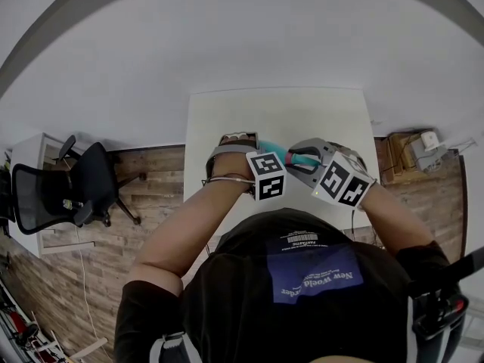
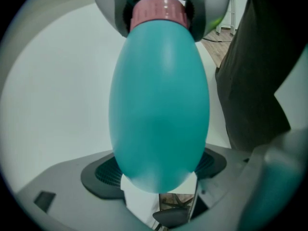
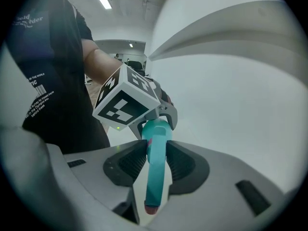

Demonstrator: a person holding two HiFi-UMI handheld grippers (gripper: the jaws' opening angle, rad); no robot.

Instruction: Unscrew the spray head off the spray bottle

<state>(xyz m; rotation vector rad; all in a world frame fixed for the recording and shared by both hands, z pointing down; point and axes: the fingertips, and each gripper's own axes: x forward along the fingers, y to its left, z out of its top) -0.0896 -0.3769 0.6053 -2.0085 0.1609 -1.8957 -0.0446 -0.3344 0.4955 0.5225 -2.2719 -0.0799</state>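
The left gripper [image 2: 161,179] clamps the smooth teal plastic bottle [image 2: 159,105], the right gripper [image 3: 156,163] pinches its teal spray head [image 3: 155,182]; twisting may spin the bottle.

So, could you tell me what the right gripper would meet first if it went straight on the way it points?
The right gripper already has the teal spray head between its jaws. Straight beyond it comes the left gripper, marker cube foremost. That is probably the first contact, though depth is unclear.

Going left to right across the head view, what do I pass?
Black office chair → left claw → teal spray bottle → right claw → wooden cabinet.
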